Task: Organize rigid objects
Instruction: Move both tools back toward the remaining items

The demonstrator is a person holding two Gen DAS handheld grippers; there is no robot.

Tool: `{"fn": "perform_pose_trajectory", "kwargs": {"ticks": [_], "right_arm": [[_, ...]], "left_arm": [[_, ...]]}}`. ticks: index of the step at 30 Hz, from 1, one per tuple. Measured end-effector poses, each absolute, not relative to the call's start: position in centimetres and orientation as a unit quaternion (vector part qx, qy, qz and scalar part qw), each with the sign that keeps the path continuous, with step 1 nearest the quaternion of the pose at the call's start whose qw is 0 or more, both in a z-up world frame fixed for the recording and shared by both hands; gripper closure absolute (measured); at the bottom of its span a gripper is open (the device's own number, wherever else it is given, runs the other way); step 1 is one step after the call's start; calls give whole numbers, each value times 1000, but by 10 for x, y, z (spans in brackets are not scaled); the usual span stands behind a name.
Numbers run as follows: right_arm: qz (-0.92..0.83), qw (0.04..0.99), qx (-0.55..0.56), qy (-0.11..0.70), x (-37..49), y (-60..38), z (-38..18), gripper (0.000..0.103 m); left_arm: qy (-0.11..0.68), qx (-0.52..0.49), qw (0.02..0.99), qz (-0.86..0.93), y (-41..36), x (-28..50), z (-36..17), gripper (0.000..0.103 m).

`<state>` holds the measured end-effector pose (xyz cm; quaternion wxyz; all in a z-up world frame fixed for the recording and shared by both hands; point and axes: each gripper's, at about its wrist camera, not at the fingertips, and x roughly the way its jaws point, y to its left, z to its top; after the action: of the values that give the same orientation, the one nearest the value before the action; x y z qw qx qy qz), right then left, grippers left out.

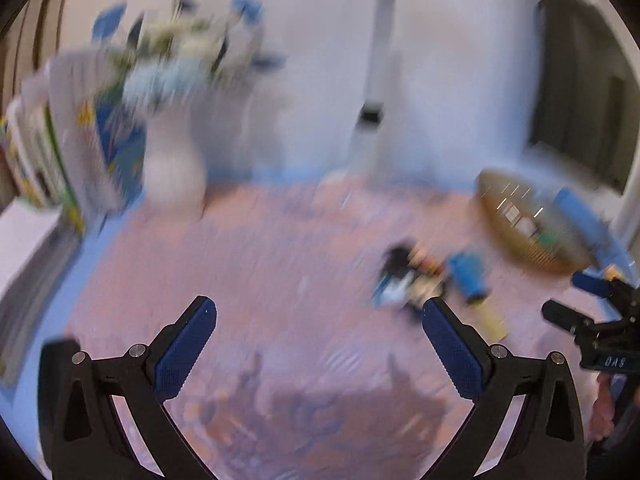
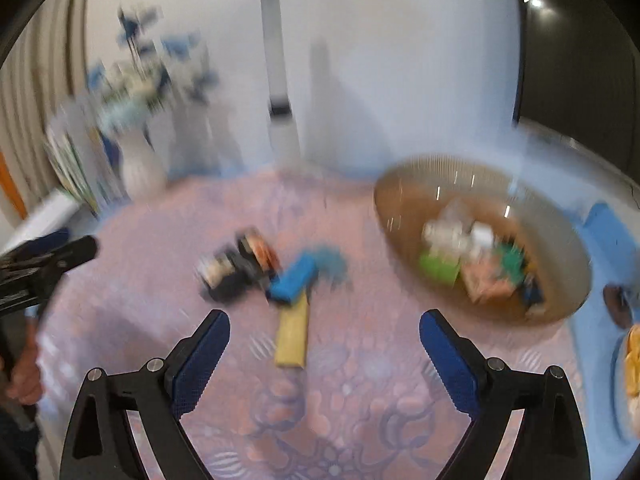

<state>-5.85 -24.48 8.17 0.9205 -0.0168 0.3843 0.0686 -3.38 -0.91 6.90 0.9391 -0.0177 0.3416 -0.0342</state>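
Yellow block between, ahead of open right tool, untouched.

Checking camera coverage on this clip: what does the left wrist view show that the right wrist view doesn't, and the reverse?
Only the left wrist view: the right tongs at its right edge, and open tabletop between its own open left tongs.

Only the right wrist view: the basket's contents seen clearly, a plate at the right edge, and the yellow block between the open right tongs.

Both, blurred: the basket, the white vase of blue flowers, the blue block and the dark toy on the pink cloth.
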Motion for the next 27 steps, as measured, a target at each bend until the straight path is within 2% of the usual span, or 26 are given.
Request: {"fn": "perform_pose_trajectory", "kwargs": {"ticks": [5,9,11,21,27], "right_arm": [[31,902,-28,429,-44,-245,42,8],[27,897,-19,441,-42,-250,34,8],[23,890,-16,455,-37,-251,29,1],[39,878,44,475,-33,-270,23,0],[41,878,38,475,-31,-267,22,0]], "left_arm": [[390,-9,921,-22,-1,-20,29,1],[436,-18,900,-11,2,-7,9,1],[476,-21,879,-2,4,2,-3,1],[471,-8,882,2,-1,0,-2,0],[471,-9,882,3,-1,0,-3,0]]}}
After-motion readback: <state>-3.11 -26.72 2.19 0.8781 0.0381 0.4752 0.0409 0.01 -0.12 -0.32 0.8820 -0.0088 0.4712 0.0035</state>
